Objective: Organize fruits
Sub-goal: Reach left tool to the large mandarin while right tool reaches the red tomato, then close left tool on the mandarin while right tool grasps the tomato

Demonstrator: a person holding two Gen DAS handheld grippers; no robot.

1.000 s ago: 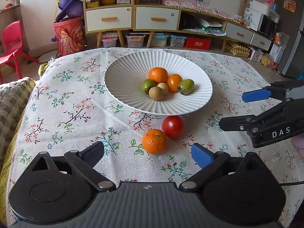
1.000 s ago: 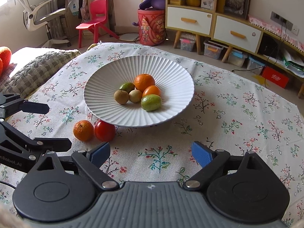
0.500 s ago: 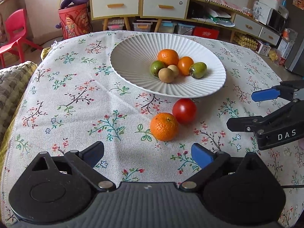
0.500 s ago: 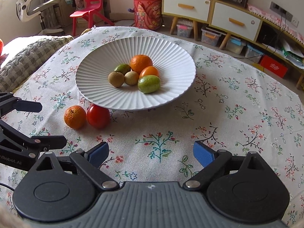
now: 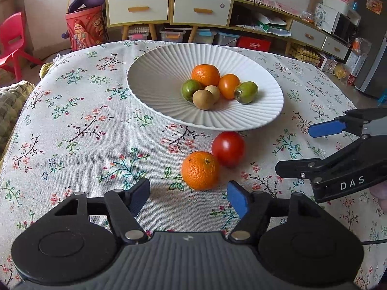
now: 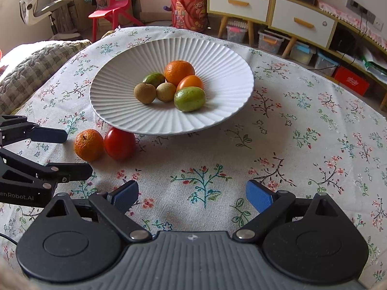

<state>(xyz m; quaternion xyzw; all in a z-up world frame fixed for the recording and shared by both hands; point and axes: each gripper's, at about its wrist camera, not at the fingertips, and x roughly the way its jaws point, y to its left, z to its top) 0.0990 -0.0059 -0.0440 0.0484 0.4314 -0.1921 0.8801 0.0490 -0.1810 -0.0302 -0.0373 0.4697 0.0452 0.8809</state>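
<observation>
**A:** So where was your left gripper [image 5: 188, 197] in that shot? Looked like the jaws were spread wide with nothing between them.

**B:** Yep, you had it wide open and low over the cloth [image 5: 79, 130], with the orange [image 5: 200, 170] sitting just ahead of the gap, center of the left view. My guess is you'd lined it up that way so the fruit would slide straight between the fingers.

**A:** And the tomato [image 5: 228, 148]?

**B:** Touching the orange, tucked right at the near rim of the plate [image 5: 154, 82]. That's probably why you went for the orange first: it was the outer one, with nothing crowding the fingers.

**A:** Right gripper [image 6: 192, 195]?

**B:** Also open and empty, parked over bare cloth at the bottom of its own view, well away from both loose fruits. I'd say you held it back to stay out of the left one's way.

**A:** How far along were you?

**B:** Six fruits were already bunched mid-plate, so just those two were left, by my read.
</observation>
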